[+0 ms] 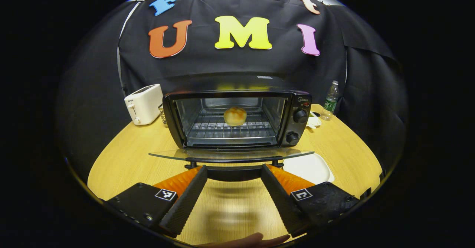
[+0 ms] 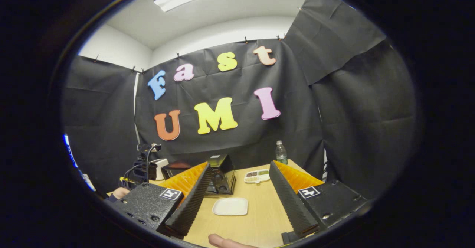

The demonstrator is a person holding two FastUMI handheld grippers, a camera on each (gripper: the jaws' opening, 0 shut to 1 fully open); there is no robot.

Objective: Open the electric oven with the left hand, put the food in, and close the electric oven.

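The booth's black cloth wall fills the upper half of both views; a white ceiling with a strip light sits at the top of the right gripper view.

The round light-wood table carries everything. At frame centre in the left gripper view stands the black electric oven with two knobs, its glass door dropped flat toward the camera. The round golden bun rests on the wire rack inside, at centre.

The deciding relation: the door's dark bar handle runs left to right across the frame, just ahead of the left tongs and roughly between their tips. These tongs stand spread, gripping nothing. They are the nearer pair, so closing the door appears to fall to them, by lifting the front edge.

The right tongs are likewise spread and empty, held well back from the oven, low in the right gripper view.

Smaller items: a white toaster left of the oven, an empty white square plate to its right, and a clear plastic bottle at the table's far right edge.
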